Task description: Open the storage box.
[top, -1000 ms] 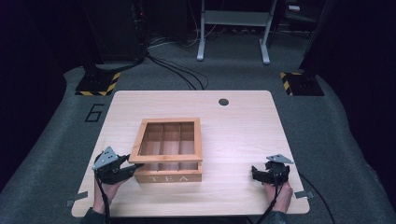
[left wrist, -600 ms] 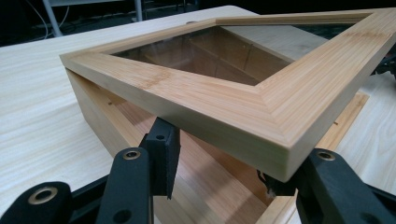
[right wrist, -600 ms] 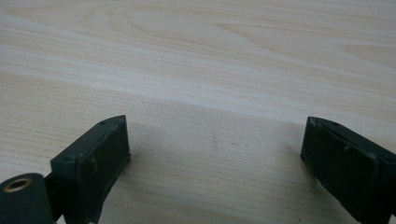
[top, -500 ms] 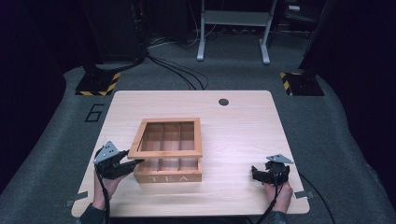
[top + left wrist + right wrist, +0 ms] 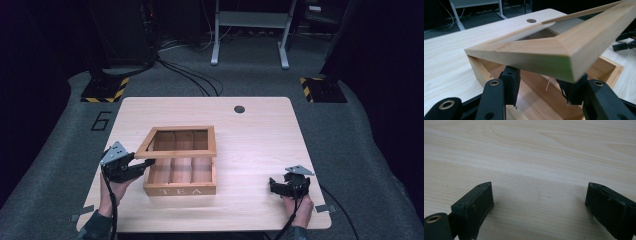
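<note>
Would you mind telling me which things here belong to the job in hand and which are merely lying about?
In the job:
- tea box
- its framed lid, raised at the front
- left gripper, under the lid's corner

Merely about:
- right gripper, open on the table
- floor cables
- metal stand

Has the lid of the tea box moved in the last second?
Yes. The lid has tilted up at its near-left corner, away from the box below, which has stayed put on the table. The left tongs are under that corner.

Pale wooden table (image 5: 260,145) with round dark hole (image 5: 239,109) near far edge; grey carpet around, painted "6" (image 5: 101,120), black cables (image 5: 192,80), yellow-black striped floor plates (image 5: 104,90).
</note>
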The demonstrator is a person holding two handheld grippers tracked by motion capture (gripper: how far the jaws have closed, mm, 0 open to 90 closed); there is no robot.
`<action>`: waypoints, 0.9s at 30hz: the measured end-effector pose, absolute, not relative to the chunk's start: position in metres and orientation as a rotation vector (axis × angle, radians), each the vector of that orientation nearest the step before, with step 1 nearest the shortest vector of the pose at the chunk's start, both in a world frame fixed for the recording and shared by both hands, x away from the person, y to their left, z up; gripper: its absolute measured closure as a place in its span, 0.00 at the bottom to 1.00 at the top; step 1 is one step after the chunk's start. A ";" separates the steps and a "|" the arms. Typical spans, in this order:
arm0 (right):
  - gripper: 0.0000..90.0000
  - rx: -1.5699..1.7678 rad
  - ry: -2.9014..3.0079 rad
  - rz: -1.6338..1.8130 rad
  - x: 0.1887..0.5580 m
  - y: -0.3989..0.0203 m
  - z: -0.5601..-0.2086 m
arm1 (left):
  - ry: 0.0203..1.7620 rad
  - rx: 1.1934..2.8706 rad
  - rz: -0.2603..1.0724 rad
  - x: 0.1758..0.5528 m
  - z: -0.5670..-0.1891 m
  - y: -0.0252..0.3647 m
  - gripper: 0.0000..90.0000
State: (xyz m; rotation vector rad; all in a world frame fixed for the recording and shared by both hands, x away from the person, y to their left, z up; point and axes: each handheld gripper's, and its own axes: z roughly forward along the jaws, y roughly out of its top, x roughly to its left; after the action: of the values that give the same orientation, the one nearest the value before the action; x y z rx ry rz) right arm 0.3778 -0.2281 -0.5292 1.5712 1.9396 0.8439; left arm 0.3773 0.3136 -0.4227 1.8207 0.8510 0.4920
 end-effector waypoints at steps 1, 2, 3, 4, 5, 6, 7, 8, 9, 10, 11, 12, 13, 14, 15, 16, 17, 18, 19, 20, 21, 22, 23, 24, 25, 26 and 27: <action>0.08 1.568 1.940 0.844 0.378 -0.228 -0.529 | 0.849 1.820 0.492 0.379 -0.421 0.313 0.60; 0.08 1.566 1.940 0.845 0.378 -0.228 -0.529 | 0.841 1.833 0.493 0.380 -0.419 0.313 0.60; 0.08 1.566 1.941 0.845 0.378 -0.228 -0.529 | 0.846 1.827 0.489 0.382 -0.418 0.312 0.60; 0.08 1.566 1.940 0.845 0.378 -0.228 -0.529 | 0.845 1.827 0.487 0.384 -0.417 0.312 0.60; 0.08 1.566 1.941 0.845 0.378 -0.228 -0.529 | 0.843 1.830 0.486 0.385 -0.415 0.312 0.60; 0.08 1.566 1.941 0.845 0.378 -0.228 -0.529 | 0.843 1.825 0.488 0.386 -0.414 0.312 0.60; 0.08 1.571 1.939 0.844 0.378 -0.228 -0.529 | 0.842 1.828 0.493 0.388 -0.412 0.312 0.60; 0.08 1.565 1.941 0.845 0.378 -0.228 -0.529 | 0.840 1.829 0.492 0.389 -0.411 0.312 0.60; 0.08 1.568 1.940 0.845 0.378 -0.228 -0.529 | 0.841 1.828 0.491 0.390 -0.409 0.312 0.60; 0.08 1.571 1.940 0.844 0.378 -0.228 -0.529 | 0.840 1.830 0.490 0.391 -0.407 0.312 0.60; 0.08 1.568 1.940 0.845 0.378 -0.228 -0.529 | 0.841 1.823 0.492 0.392 -0.406 0.312 0.60; 0.08 1.574 1.939 0.844 0.378 -0.228 -0.529 | 0.838 1.828 0.492 0.394 -0.404 0.312 0.60; 0.08 1.573 1.939 0.843 0.378 -0.228 -0.529 | 0.839 1.826 0.491 0.395 -0.403 0.312 0.60; 0.08 1.574 1.940 0.843 0.378 -0.228 -0.529 | 0.841 1.824 0.487 0.397 -0.402 0.312 0.60; 0.08 1.573 1.939 0.844 0.378 -0.228 -0.529 | 0.840 1.827 0.486 0.398 -0.400 0.312 0.60; 0.08 1.573 1.940 0.843 0.378 -0.228 -0.529 | 0.843 1.825 0.487 0.399 -0.399 0.312 0.60; 0.08 1.573 1.940 0.843 0.378 -0.228 -0.529 | 0.841 1.826 0.485 0.401 -0.397 0.312 0.60; 0.08 1.573 1.940 0.843 0.378 -0.228 -0.529 | 0.843 1.823 0.480 0.403 -0.396 0.312 0.60; 0.08 1.573 1.940 0.843 0.378 -0.228 -0.529 | 0.843 1.823 0.474 0.405 -0.395 0.312 0.60; 0.08 1.573 1.940 0.843 0.378 -0.228 -0.529 | 0.845 1.823 0.471 0.407 -0.393 0.312 0.60; 0.08 1.573 1.940 0.843 0.378 -0.228 -0.529 | 0.844 1.823 0.469 0.409 -0.392 0.311 0.60; 0.08 1.573 1.940 0.844 0.378 -0.228 -0.529 | 0.843 1.829 0.465 0.411 -0.390 0.311 0.60; 0.08 1.573 1.940 0.843 0.378 -0.228 -0.529 | 0.842 1.831 0.465 0.413 -0.389 0.310 0.60; 0.08 1.572 1.940 0.843 0.378 -0.228 -0.529 | 0.838 1.839 0.464 0.415 -0.387 0.310 0.60; 0.08 1.573 1.940 0.843 0.378 -0.228 -0.529 | 0.841 1.841 0.461 0.417 -0.385 0.309 0.60; 0.08 1.573 1.940 0.843 0.378 -0.228 -0.529 | 0.839 1.846 0.465 0.419 -0.384 0.309 0.60; 0.08 1.573 1.940 0.843 0.378 -0.228 -0.529 | 0.841 1.845 0.466 0.420 -0.382 0.308 0.60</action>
State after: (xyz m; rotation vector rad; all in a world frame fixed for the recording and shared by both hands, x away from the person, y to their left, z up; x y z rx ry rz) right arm 0.3779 -0.2283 -0.5292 1.5727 1.9398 0.8434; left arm 0.4204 0.3085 -0.3824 1.8449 0.8409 0.4664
